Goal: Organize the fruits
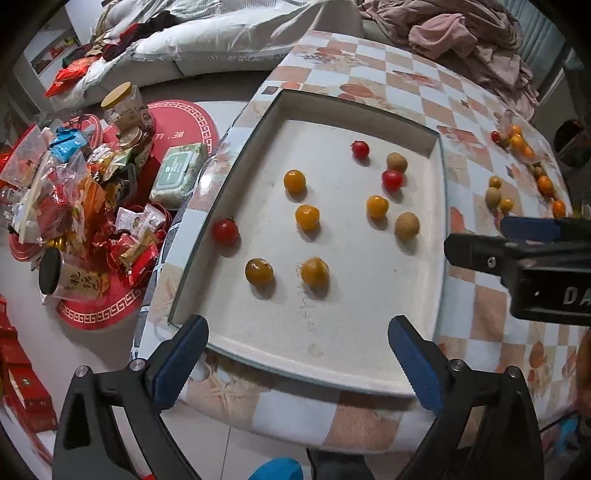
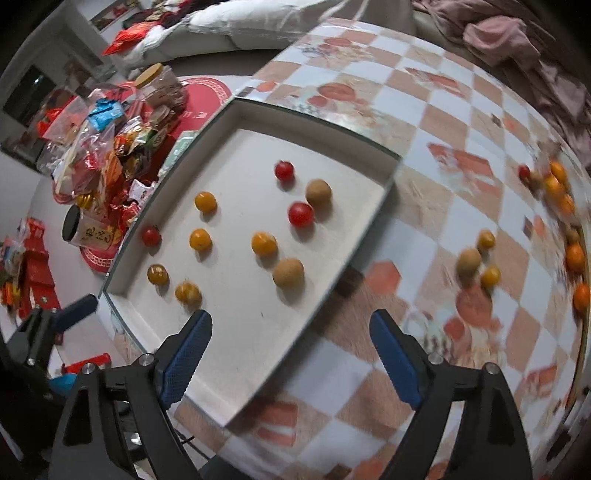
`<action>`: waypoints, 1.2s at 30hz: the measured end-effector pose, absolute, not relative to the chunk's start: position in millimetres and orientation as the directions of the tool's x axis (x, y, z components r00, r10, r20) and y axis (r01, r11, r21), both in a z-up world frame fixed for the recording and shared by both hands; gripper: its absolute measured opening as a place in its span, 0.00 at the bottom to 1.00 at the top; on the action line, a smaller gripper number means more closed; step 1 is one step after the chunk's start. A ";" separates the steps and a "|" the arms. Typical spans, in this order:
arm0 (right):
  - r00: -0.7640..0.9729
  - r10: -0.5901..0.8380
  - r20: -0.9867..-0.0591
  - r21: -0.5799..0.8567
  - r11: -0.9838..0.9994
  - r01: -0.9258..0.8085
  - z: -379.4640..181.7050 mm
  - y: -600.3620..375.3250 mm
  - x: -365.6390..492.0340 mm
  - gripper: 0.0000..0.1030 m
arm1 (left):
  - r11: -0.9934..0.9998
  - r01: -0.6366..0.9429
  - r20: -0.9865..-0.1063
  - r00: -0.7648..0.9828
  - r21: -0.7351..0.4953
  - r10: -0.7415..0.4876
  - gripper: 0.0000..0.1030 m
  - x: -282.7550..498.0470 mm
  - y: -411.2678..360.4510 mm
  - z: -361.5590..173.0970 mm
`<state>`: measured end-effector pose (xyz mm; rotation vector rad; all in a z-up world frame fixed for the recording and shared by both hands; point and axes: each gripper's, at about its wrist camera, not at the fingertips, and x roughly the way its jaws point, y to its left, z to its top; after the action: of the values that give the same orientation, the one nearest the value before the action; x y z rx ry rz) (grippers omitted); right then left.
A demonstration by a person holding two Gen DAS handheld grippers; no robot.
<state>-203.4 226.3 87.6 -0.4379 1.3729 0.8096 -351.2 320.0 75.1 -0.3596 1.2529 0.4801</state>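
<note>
A white tray (image 1: 362, 365) lies on the checkered table (image 1: 472, 302) and holds several small fruits: red tomatoes (image 1: 392, 180), yellow ones (image 1: 307, 217) and brown round fruits (image 1: 407, 225). More fruits (image 1: 495, 195) lie loose on the table at the right. My left gripper (image 1: 297, 341) is open and empty over the tray's near edge. My right gripper (image 2: 290, 341) is open and empty over the tray's near right corner (image 2: 236, 417). The loose fruits (image 2: 469, 264) are ahead of it to the right. The right gripper also shows in the left wrist view (image 1: 517, 240).
Left of the table, a low red stand (image 1: 110, 310) carries snack packets, jars (image 1: 125, 107) and a wipes pack (image 1: 177, 173). A sofa with pillows (image 1: 221, 40) and a heap of pink cloth (image 1: 465, 33) lie beyond the table's far edge.
</note>
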 end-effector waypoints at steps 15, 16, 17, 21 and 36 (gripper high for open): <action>0.070 0.194 -0.978 0.083 0.678 -0.730 132.1 209.0 -225.3 0.87 | 0.874 -0.481 -0.967 0.182 0.071 0.178 0.99 -361.8 309.3 113.2; 0.073 0.188 -0.979 0.075 0.677 -0.732 134.4 209.2 -226.9 0.87 | 0.876 -0.477 -0.968 0.183 0.068 0.174 0.99 -361.6 309.4 115.2; 0.075 0.183 -0.980 0.070 0.677 -0.733 136.2 209.4 -228.3 0.87 | 0.878 -0.474 -0.968 0.186 0.061 0.168 0.99 -361.7 309.6 117.4; 0.057 0.171 -0.984 0.075 0.677 -0.732 141.3 209.2 -233.0 0.87 | 0.884 -0.467 -0.970 0.199 0.030 0.138 0.99 -361.8 310.5 125.1; 0.054 0.177 -0.983 0.081 0.676 -0.733 156.1 212.6 -238.0 0.87 | 0.905 -0.422 -0.967 0.199 0.059 0.156 0.99 -357.8 311.9 138.0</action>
<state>-238.0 212.6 156.1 -0.5154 1.3501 0.7392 -357.8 311.9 138.0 -0.2394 1.3117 0.4095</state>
